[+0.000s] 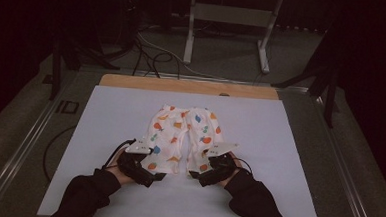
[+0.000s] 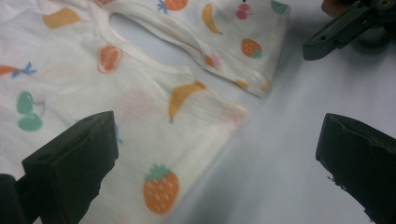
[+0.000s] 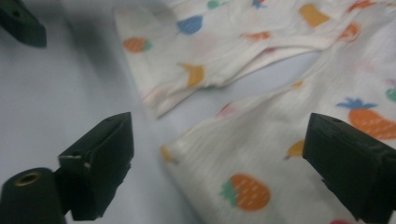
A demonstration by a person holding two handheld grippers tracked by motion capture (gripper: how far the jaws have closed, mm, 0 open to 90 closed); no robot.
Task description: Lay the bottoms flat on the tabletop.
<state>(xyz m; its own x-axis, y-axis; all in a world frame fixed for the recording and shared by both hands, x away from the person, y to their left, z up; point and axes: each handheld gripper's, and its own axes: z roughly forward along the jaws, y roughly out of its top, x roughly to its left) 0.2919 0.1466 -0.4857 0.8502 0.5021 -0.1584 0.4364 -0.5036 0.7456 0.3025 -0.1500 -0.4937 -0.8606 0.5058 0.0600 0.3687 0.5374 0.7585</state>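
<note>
A small pair of white trousers [image 1: 184, 135] printed with coloured fruit lies flat on the pale table top [image 1: 279, 143], waist away from me and legs toward me. My left gripper [image 1: 156, 175] sits at the near end of the left leg. In the left gripper view that gripper [image 2: 215, 158] is open, and the leg's hem [image 2: 140, 107] lies between its jaws. My right gripper [image 1: 195, 174] is at the near end of the right leg. In the right gripper view it [image 3: 224, 163] is open too, straddling that leg's hem [image 3: 261, 154]. Neither gripper holds the cloth.
The table's far side ends in a wooden strip [image 1: 189, 86]. Beyond it, on the floor, stand a pale metal frame [image 1: 230, 20] and loose cables [image 1: 149, 51]. Dark stands flank the table. Bare table top lies to the left and right of the trousers.
</note>
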